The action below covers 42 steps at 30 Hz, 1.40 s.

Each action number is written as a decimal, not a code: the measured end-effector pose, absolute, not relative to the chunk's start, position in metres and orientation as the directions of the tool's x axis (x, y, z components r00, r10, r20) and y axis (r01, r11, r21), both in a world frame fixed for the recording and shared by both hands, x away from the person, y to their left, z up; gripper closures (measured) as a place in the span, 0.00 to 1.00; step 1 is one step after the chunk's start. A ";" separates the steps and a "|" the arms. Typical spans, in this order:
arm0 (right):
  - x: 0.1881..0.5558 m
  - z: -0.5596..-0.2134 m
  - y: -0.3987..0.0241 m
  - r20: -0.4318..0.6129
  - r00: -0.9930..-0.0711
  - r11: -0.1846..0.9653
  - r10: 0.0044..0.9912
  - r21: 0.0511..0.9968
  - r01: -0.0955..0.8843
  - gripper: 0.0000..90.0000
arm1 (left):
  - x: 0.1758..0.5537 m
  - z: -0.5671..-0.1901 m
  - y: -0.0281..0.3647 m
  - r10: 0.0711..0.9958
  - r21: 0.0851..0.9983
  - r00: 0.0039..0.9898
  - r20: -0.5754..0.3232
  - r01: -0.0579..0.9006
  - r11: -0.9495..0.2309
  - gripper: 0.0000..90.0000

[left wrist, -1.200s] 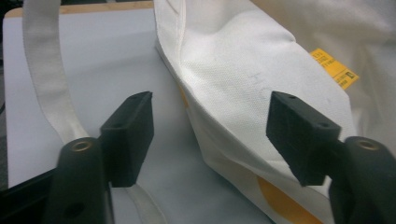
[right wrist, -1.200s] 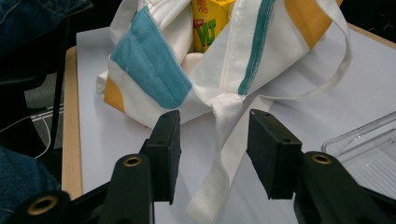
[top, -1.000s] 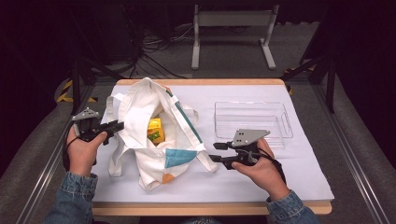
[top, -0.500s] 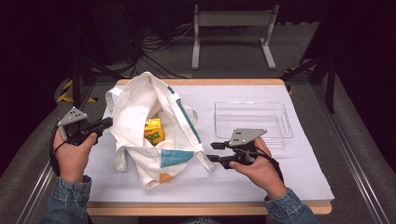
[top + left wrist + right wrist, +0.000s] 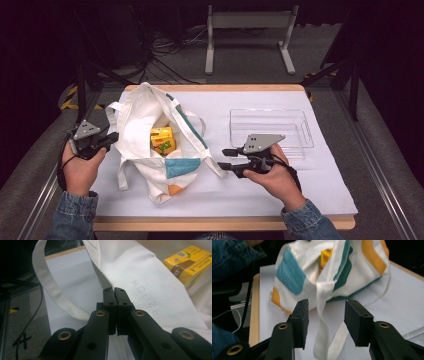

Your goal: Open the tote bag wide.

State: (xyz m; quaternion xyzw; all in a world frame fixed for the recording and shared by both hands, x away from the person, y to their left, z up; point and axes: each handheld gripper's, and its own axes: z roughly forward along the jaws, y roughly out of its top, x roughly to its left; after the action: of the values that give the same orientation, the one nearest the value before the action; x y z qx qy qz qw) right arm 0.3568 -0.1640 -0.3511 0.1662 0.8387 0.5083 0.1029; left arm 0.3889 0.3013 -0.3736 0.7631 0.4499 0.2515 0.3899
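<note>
Evidently the step in hand is holding open the white canvas tote bag with teal and orange patches [image 5: 155, 145], which lies on the white-covered table [image 5: 280, 200] left of centre, its mouth gaping upward. The left gripper [image 5: 102, 142] has just been closing and its jaws now meet, apparently pinching the bag's left rim, though the cloth between the pads is hard to make out. The right gripper [image 5: 224, 159] hovers half open, holding nothing, with the bag's white strap [image 5: 322, 322] hanging in front of the gap between its jaws. Inside the bag sits a yellow cardboard carton [image 5: 163, 139]. Next, I judge, the right jaws must take the strap or near rim to widen the mouth, then lift the carton towards the clear plastic tray [image 5: 270, 131]. Open room lies right of the bag; its left side is close to the table edge.
</note>
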 end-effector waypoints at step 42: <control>0.435 -0.386 -0.065 -0.121 -0.734 0.522 0.669 0.779 0.347 0.96 | 0.402 -0.410 0.293 0.838 0.758 0.543 0.051 0.525 -0.387 0.98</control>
State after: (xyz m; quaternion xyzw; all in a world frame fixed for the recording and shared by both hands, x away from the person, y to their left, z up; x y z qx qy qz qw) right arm 0.4348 -0.0647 -0.3855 0.2999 0.8471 0.3864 0.2080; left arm 0.4022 0.2929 -0.4096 0.8032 0.4242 0.2200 0.3558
